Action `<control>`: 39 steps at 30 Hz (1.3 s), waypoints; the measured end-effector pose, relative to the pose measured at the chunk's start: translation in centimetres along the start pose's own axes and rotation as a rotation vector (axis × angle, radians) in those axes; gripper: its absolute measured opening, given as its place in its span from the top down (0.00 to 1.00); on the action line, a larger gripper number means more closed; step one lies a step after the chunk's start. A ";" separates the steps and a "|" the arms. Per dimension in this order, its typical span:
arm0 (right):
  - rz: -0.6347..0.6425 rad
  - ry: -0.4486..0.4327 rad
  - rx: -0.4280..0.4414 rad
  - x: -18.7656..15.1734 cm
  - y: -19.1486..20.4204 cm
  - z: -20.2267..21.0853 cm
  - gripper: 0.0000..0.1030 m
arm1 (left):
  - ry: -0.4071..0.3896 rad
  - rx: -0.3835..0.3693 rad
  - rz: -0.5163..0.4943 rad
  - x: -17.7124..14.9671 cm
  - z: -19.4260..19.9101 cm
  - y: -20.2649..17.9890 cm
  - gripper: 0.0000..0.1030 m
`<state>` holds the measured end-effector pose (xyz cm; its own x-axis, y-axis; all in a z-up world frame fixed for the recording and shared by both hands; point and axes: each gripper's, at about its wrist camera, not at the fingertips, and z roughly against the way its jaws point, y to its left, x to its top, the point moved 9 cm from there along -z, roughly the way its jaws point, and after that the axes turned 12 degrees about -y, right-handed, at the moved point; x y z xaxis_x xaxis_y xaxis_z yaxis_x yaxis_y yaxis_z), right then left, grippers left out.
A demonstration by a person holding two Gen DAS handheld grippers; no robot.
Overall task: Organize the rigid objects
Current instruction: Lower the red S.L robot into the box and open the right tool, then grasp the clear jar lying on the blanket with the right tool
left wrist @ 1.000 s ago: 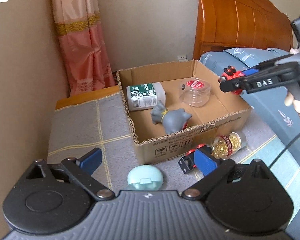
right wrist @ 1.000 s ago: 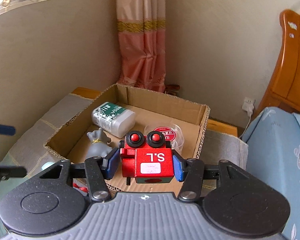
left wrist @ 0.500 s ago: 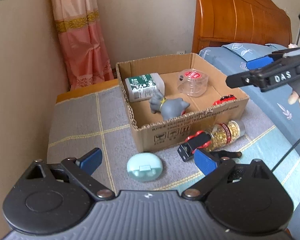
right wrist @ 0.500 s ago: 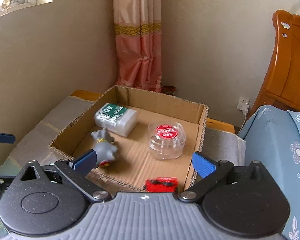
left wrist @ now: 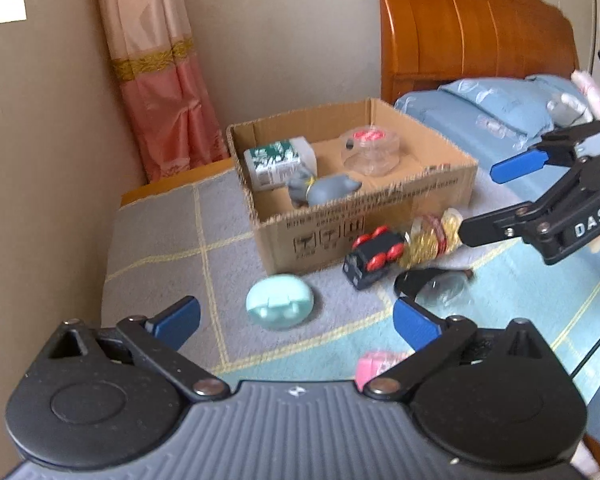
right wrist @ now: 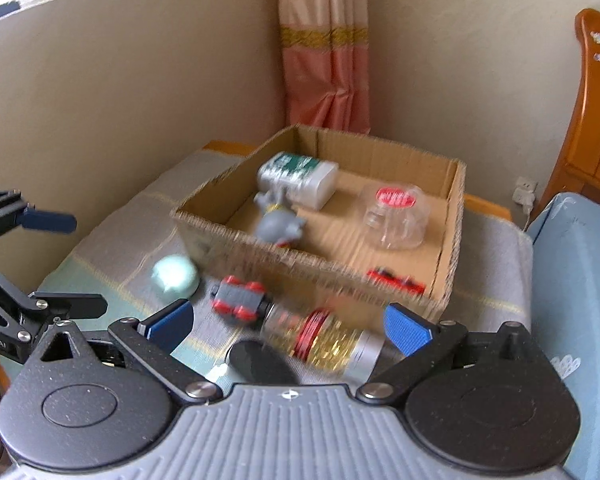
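Left gripper (left wrist: 296,322) opening, empty; right gripper (right wrist: 288,326) released, jar (right wrist: 324,340) lain between fingers, beside box (right wrist: 320,276) front edge.

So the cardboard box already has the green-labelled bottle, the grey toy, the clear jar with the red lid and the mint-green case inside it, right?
Not quite. The mint-green case is not in the cardboard box; it lies on the blanket in front of it, as the left wrist view shows. The green-labelled bottle, grey toy and clear jar with the red lid are inside.

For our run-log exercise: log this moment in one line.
left gripper: opening, empty | right gripper: open, empty | red toy: in cardboard box
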<state>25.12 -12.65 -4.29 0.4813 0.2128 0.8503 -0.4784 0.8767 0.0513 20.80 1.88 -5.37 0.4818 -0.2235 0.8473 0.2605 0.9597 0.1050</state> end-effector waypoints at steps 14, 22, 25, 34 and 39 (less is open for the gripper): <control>0.036 0.071 0.174 -3.2 5.7 -1.6 0.00 | 0.090 0.091 0.168 -5.1 0.8 3.2 0.01; 0.068 0.125 0.217 -4.9 7.3 -3.2 0.00 | 0.112 0.100 0.202 -6.6 1.1 3.9 0.01; 0.095 0.141 0.203 -5.7 7.2 -2.5 0.00 | 0.108 0.096 0.214 -6.6 1.1 4.1 0.01; 0.094 0.254 0.182 -9.6 8.1 1.0 0.00 | 0.100 0.074 0.231 -6.7 1.0 3.8 0.01; 0.060 0.221 0.107 -10.3 9.3 1.3 0.00 | 0.102 0.062 0.231 -6.6 1.1 3.5 0.01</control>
<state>14.81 -7.24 -11.90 0.5929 0.3628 0.7189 -0.5804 0.8114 0.0692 17.58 6.93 -10.05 0.6051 -0.0101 0.7961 0.0837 0.9952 -0.0510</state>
